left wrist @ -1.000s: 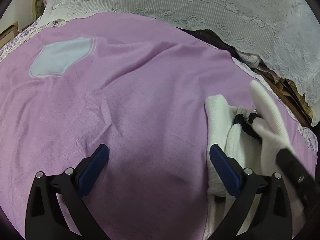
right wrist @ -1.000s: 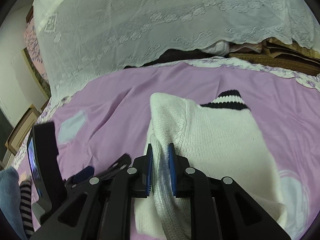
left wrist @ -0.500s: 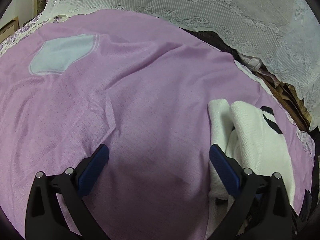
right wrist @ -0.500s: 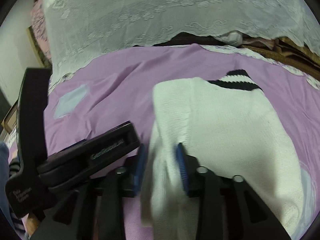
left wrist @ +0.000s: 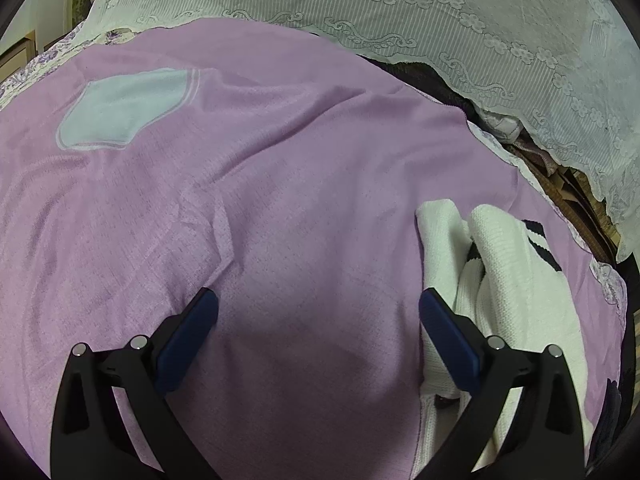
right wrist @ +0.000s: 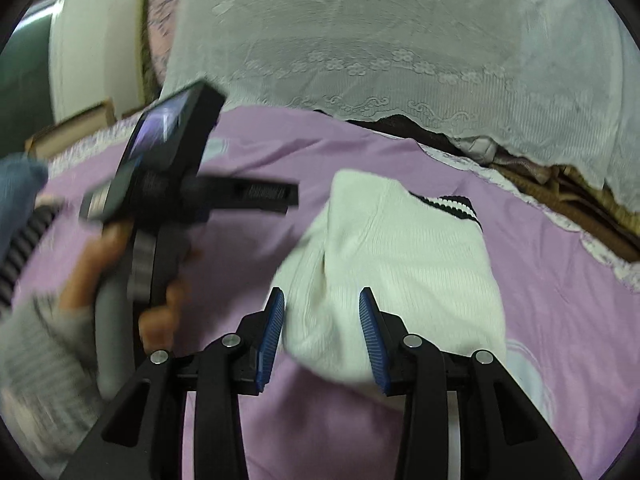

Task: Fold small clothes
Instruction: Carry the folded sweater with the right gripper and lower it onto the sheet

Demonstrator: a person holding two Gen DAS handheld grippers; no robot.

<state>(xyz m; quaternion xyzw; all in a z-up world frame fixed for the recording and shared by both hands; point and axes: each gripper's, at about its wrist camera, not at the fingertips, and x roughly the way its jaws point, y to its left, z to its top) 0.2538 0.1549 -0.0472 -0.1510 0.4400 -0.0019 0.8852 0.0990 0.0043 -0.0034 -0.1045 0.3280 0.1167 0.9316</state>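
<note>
A small white knit sweater [right wrist: 400, 264] with a black-and-white striped collar lies folded on the purple bedspread [right wrist: 560, 300]. My right gripper [right wrist: 322, 320] is open, its blue pads on either side of the sweater's near fold, not gripping it. In the left wrist view the sweater [left wrist: 496, 264] lies at the right, beside the right finger. My left gripper [left wrist: 318, 320] is wide open and empty over the bare purple bedspread [left wrist: 260, 200]. The left gripper also shows, held in a hand, in the right wrist view [right wrist: 256, 196].
A white lace cover [left wrist: 440, 12] drapes over a pile at the back, with dark and brown items [left wrist: 560, 176] under its edge. A pale blue patch [left wrist: 124, 108] is on the bedspread at far left. A floral edge [right wrist: 600, 256] runs along the bedspread's right side.
My right gripper opened and let go of the sweater's fold, which dropped flat. The left gripper moved away to the left of the sweater.
</note>
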